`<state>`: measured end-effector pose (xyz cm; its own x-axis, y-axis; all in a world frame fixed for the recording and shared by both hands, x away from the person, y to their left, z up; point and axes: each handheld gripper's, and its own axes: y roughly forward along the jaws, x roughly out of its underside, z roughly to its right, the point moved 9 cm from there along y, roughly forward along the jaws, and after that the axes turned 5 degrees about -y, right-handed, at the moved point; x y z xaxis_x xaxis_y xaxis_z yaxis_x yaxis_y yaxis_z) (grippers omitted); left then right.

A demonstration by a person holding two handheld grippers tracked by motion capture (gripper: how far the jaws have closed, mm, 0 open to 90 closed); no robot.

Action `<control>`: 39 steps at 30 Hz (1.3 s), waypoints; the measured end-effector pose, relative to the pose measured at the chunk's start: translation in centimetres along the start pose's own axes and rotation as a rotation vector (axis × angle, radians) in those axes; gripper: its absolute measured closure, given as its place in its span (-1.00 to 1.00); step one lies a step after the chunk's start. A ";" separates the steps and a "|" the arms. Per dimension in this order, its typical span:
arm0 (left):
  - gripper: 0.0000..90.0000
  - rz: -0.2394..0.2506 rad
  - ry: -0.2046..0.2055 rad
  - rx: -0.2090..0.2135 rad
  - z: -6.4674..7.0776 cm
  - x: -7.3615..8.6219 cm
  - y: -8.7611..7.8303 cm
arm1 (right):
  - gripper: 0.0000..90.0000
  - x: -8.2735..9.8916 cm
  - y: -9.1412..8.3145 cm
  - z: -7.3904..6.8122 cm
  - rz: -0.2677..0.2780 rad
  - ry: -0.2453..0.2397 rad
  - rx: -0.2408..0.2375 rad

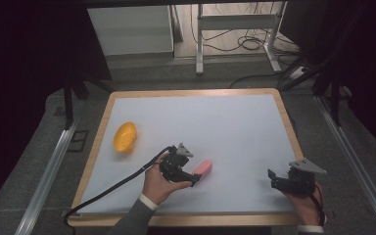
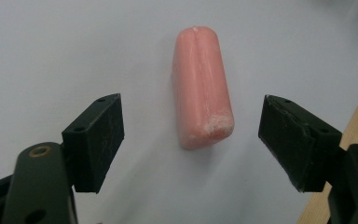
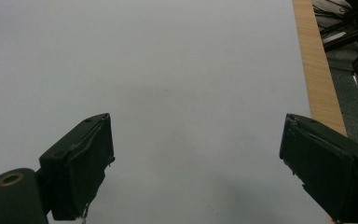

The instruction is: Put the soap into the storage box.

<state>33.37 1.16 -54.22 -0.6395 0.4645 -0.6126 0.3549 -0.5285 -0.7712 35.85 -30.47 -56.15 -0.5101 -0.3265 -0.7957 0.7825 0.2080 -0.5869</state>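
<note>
Table (image 1: pixel 191 105): a white work surface framed by a light wooden rim, standing on grey floor, with a metal rail running along each side and a tangle of dark cables on the floor beyond the far edge. Person at the near edge, forearms coming in from below; the left sleeve is grey with a white cuff. Left hand (image 1: pixel 157 185) sits near the middle of the near half of the table and holds the left gripper (image 1: pixel 196 179), a black unit with a grey three-cornered plate on top and a black cable trailing back toward the near-left corner. Right hand (image 1: pixel 305 205) is at the near-right corner with the right gripper (image 1: pixel 271 178) pointing leftward across the surface; this gripper is well apart from the other. Yellow rounded object (image 1: pixel 125 137) lies on the white surface toward the left side, well apart from both grippers. Pink sausage-shaped piece (image 2: pixel 201 86) lies flat on the white surface just right of the left gripper's tips; in the left gripper view it runs lengthwise away from the camera, its near end roughly level with the pads and centred in the gap. Left jaws: apart, one pad on either side of the pink piece, white surface visible between each pad and the piece, so no contact. Right jaws: wide apart in the right gripper view, with bare white surface between them and the wooden rim at the right.
</note>
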 end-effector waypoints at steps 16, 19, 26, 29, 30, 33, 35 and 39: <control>-0.49 -0.042 0.033 -0.019 1.1 -0.5 2.0 | -0.79 -0.1 -0.1 -0.1 0.004 0.000 -0.003; -0.49 -0.040 0.028 -0.008 1.3 -1.0 2.5 | -0.79 -0.2 -0.2 -0.1 0.010 -0.004 -0.004; -0.45 -0.057 0.001 -0.013 0.8 -0.8 3.9 | -0.79 -0.1 -0.1 0.0 0.006 -0.001 -0.001; -0.37 -0.057 -0.002 -0.017 0.7 -0.8 4.2 | -0.79 -0.1 -0.2 0.1 0.008 0.004 -0.003; -0.35 -0.053 -0.005 -0.018 0.7 -0.8 4.4 | -0.79 -0.1 -0.2 0.2 0.009 0.004 -0.001; -0.29 -0.062 -0.010 -0.014 0.7 -0.7 4.7 | -0.79 -0.1 -0.3 0.3 0.009 0.009 0.002; -0.24 -0.075 -0.009 -0.012 0.7 -0.5 5.0 | -0.79 -0.1 -0.2 0.3 0.008 0.008 0.003; -0.08 -0.076 -0.014 -0.011 0.9 -0.3 5.4 | -0.79 0.0 -0.1 0.0 0.002 0.000 -0.003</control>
<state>34.93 -2.48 -58.05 -0.6744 0.4925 -0.5501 0.3125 -0.4847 -0.8170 35.83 -30.50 -56.10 -0.5086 -0.3258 -0.7970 0.7826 0.2111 -0.5857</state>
